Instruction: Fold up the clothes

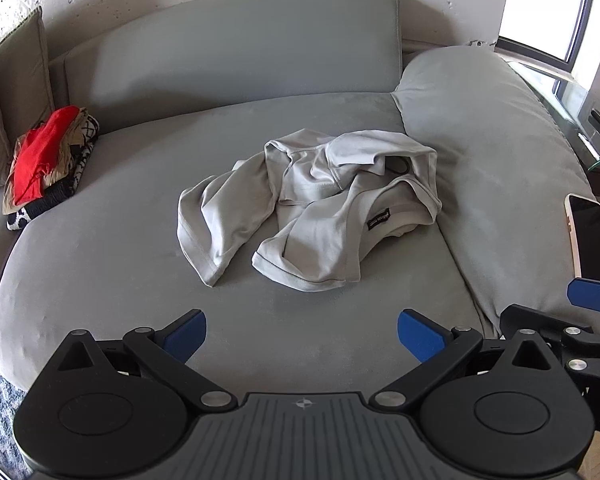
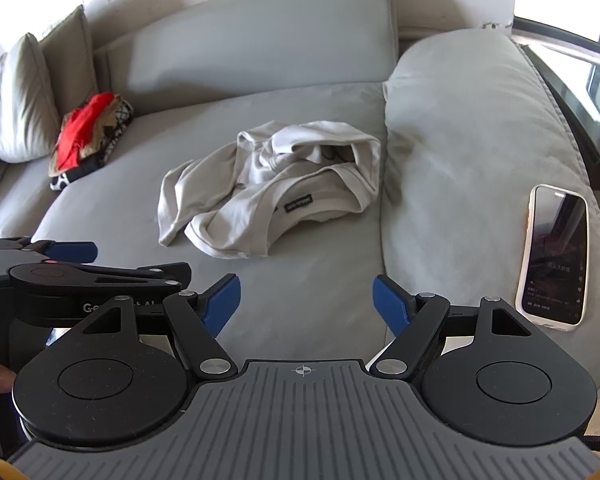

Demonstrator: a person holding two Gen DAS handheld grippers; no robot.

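A crumpled light-grey T-shirt [image 1: 308, 204] [image 2: 268, 188] with a small black neck label lies bunched in the middle of the grey sofa seat [image 1: 100, 264] [image 2: 300, 288]. My left gripper [image 1: 302, 336] hovers over the seat's front part, short of the shirt, its blue pads wide apart and nothing between them. Beside it on the right, my right gripper [image 2: 306, 300] is likewise open and empty, also short of the shirt. Each gripper shows at the edge of the other's view.
A pile of folded clothes [image 1: 46, 160] [image 2: 88, 140], red on top, sits at the seat's far left by cushions [image 2: 16, 100]. A phone [image 1: 592, 240] [image 2: 554, 260] lies on the padded armrest [image 2: 460, 140] at right. The backrest [image 1: 240, 48] runs behind.
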